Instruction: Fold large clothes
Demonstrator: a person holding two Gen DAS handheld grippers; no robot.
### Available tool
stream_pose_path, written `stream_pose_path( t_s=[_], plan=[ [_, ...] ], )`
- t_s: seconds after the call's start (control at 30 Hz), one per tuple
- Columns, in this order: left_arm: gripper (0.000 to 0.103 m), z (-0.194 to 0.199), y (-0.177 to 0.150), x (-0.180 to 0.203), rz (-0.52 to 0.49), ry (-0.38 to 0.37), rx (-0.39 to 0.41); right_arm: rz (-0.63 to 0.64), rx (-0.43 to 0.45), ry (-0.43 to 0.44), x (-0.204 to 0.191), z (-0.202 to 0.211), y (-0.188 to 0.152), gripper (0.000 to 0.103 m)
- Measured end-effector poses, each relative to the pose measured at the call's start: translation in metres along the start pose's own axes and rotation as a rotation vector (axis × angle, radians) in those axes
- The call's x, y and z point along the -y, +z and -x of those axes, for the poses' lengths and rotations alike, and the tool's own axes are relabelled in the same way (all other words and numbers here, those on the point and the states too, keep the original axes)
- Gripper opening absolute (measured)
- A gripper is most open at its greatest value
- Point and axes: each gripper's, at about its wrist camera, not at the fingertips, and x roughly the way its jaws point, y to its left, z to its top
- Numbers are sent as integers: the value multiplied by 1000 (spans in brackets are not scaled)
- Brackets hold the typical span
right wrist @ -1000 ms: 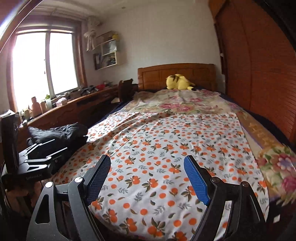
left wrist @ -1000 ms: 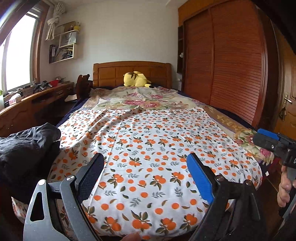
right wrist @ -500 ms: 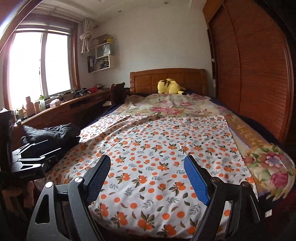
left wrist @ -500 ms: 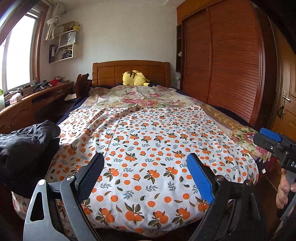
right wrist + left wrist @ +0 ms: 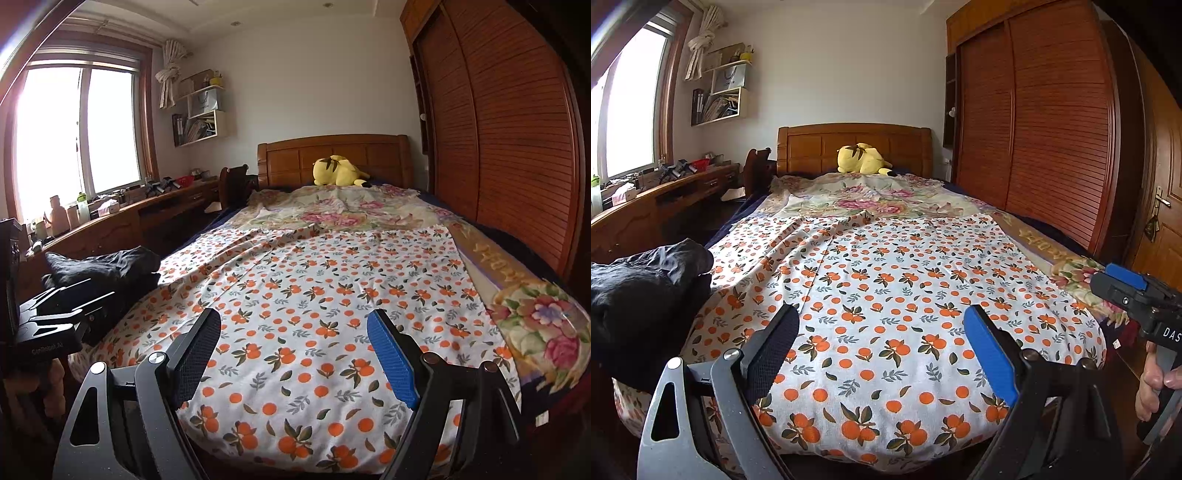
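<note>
A white cloth (image 5: 886,295) printed with oranges is lying spread flat over the bed (image 5: 1045,240), its near edge hanging over the foot. The left gripper (image 5: 882,350) is hovering above that near edge, jaws standing wide and gripping nothing; the cloth is lying below and beyond them. The right gripper (image 5: 295,354) is hovering likewise near the foot, jaws wide and empty, the cloth (image 5: 314,295) not touched.

bedroom with white walls, a bright window (image 5: 77,129) (left), wooden headboard (image 5: 332,151), long desk (image 5: 147,214), and louvred wardrobe (image 5: 509,140).
</note>
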Motion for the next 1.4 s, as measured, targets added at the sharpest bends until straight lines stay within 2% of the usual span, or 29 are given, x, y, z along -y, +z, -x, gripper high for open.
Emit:
stream_pose_path(
  t_s=[1.4],
  plan=[
    [91,2,-1,-4,-2,3,4,6,4,4,12,7,0,83]
  ],
)
